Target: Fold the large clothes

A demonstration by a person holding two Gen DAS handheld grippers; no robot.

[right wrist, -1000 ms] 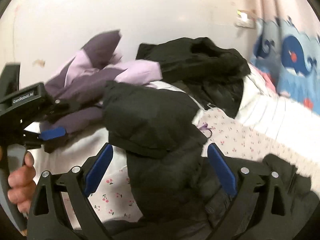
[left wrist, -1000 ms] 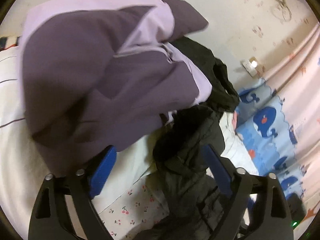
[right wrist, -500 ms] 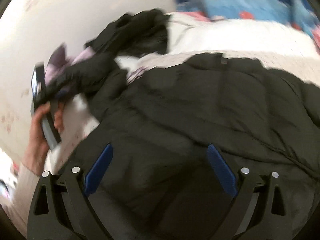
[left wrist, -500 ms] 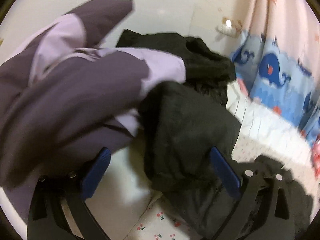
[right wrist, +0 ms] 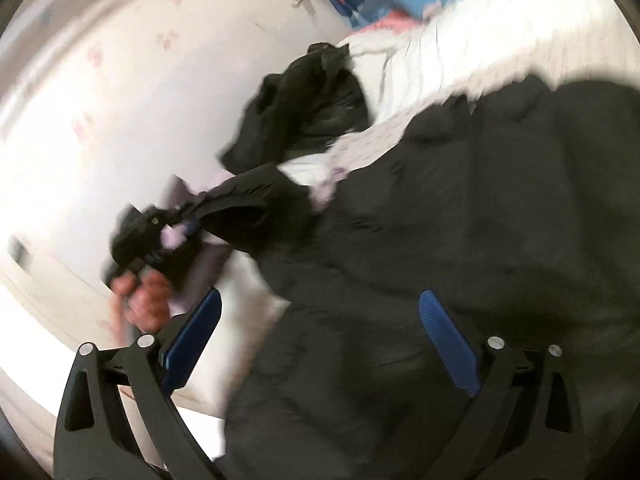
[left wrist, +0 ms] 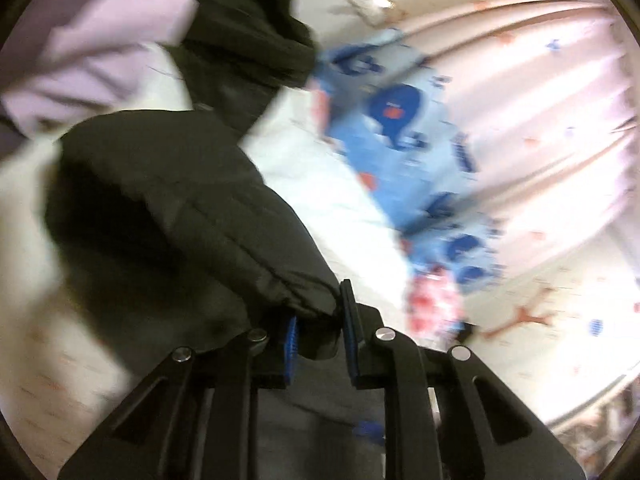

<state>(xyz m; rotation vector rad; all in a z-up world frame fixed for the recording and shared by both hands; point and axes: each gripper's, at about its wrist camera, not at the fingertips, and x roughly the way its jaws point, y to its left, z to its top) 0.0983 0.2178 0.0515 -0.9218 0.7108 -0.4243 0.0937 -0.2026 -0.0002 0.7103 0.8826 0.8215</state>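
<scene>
Left wrist view: the left gripper (left wrist: 318, 334) has just been closing and its fingers (left wrist: 347, 322) are now clenching the cuff end of the black padded jacket (left wrist: 172, 208), the sleeve running up and away from the grip over the bed (left wrist: 332, 208). A lilac garment (left wrist: 108, 40) is lying beyond the jacket, against the wall, with another dark garment (left wrist: 248, 28) beside it; the whale-print bedding (left wrist: 404, 120) and pink curtain (left wrist: 540, 100) are closing off the side of the bed away from the jacket. Right wrist view: the right gripper (right wrist: 320, 344) is hovering with fingers (right wrist: 448, 344) spread wide and released, nothing pressed between them, directly over the jacket body (right wrist: 480, 220). The person's hand (right wrist: 142, 300) is holding the other tool at the sleeve end. Judgement: folding is only beginning; the jacket is lying rumpled and unfolded, one sleeve gripped, all folds remaining. Open sheet beside the jacket, toward the wall, is giving limited room.
</scene>
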